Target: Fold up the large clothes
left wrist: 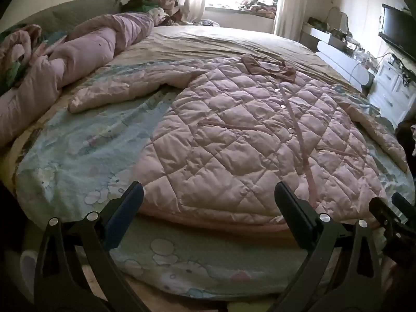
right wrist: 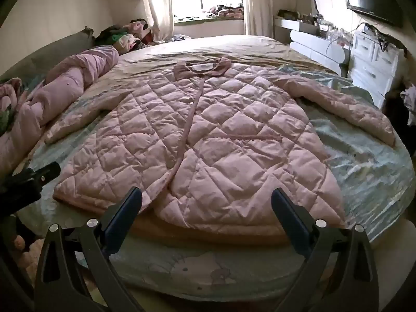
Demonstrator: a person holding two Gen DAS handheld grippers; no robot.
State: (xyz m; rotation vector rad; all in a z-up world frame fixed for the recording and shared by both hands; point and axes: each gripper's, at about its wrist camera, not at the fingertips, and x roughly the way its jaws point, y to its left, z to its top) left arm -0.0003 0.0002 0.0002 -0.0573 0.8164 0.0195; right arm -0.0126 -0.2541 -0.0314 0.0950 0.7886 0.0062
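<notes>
Quilted pink coat (right wrist: 208, 135) lies flat on the bed (right wrist: 364, 156), front up, sleeves spread, so it's prepped for folding. Your left gripper (left wrist: 208, 197) and right gripper (right wrist: 206, 200) hover over the hem, jaws spread wide, empty, ready to pinch.

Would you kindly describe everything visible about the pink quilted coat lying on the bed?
The pink quilted coat looks padded and slightly shiny, stitched in diamonds. It lies flat, front up and closed, on the pale blue cartoon-print sheet, its hem nearest the cameras and its darker collar at the far end. Both sleeves spread out to the sides. A darker strip runs down the middle, with round snaps beside it and a slanted pocket on each side. Neither gripper touches it.
</notes>
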